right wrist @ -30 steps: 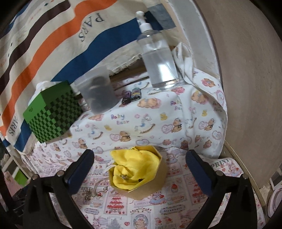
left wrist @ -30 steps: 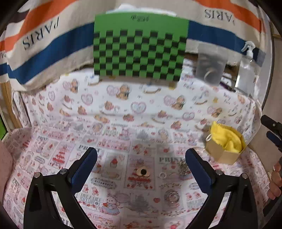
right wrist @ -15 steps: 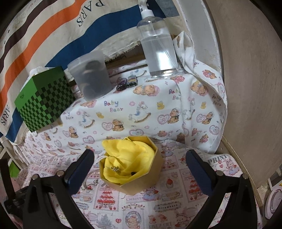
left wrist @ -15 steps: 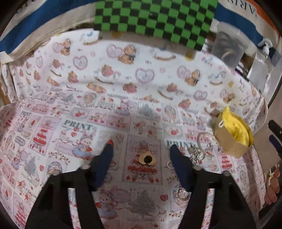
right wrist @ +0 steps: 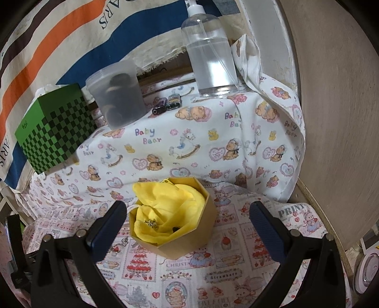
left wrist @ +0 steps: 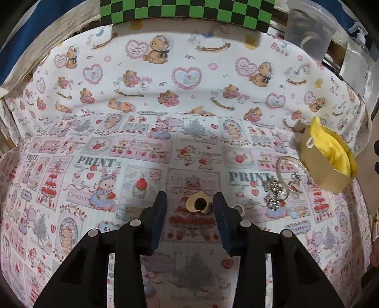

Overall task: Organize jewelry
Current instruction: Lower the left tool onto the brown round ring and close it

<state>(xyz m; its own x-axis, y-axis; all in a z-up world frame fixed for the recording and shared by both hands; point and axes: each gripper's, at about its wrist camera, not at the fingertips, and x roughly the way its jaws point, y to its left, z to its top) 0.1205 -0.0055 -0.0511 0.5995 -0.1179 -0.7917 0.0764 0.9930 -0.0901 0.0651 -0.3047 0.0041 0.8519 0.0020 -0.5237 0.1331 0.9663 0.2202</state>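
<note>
Left gripper [left wrist: 189,201]: my jaws have just been closing, narrow now, flanking the heart-shaped ring [left wrist: 198,203], pads not pressing yet.
Right gripper [right wrist: 188,216]: jaws wide, empty, framing the yellow-lined box [right wrist: 175,222].
Risk: ring lies flat on the counter (pads may skate over it); chain tangle [left wrist: 276,192] at 3 o'clock could snag.

cut off: checkered box [left wrist: 187,11] by top edge | blurred: dark contents inside frosted cup [right wrist: 117,91], beside that box | too small: trinket on yellow cloth [right wrist: 151,223]
</note>
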